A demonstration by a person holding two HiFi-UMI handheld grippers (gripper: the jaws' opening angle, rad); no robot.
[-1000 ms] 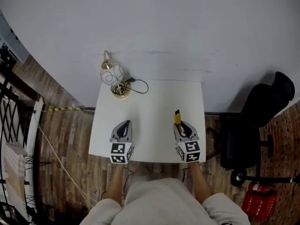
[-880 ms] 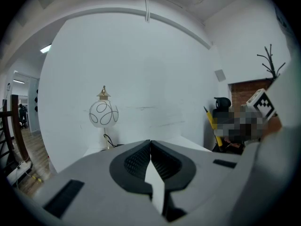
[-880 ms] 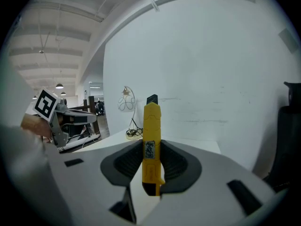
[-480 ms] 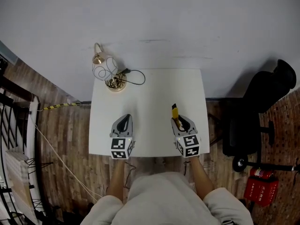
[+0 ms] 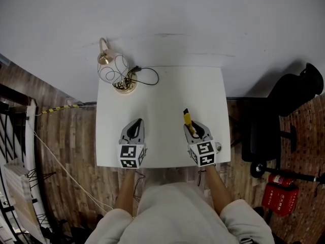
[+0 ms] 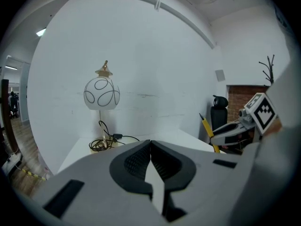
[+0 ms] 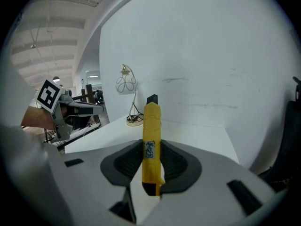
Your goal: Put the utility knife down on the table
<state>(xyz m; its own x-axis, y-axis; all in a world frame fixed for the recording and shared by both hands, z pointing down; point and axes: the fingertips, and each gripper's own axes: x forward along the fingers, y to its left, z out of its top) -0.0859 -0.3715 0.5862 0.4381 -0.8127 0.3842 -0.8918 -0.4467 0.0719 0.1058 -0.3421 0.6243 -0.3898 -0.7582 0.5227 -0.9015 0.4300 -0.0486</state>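
right gripper [image 5: 194, 130]: jaws clamped on yellow plastic utility knife [image 5: 187, 117], black tip pointing far, over near right of white square table [image 5: 162, 95]. left gripper [image 5: 135, 126]: jaws pressed together, nothing between, over near left.

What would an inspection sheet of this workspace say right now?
Surface: white table, set against the wall.
Job's things: yellow utility knife, clamped, tip pointing away, not laid down.
Clutter: globe lamp at the far left corner.
Grippers: left tongs shut, empty; right tongs shut on the knife.
Cables: lamp cord coiled by the base.
Surroundings: white wall, wood floor, black office chair, red fire extinguisher.
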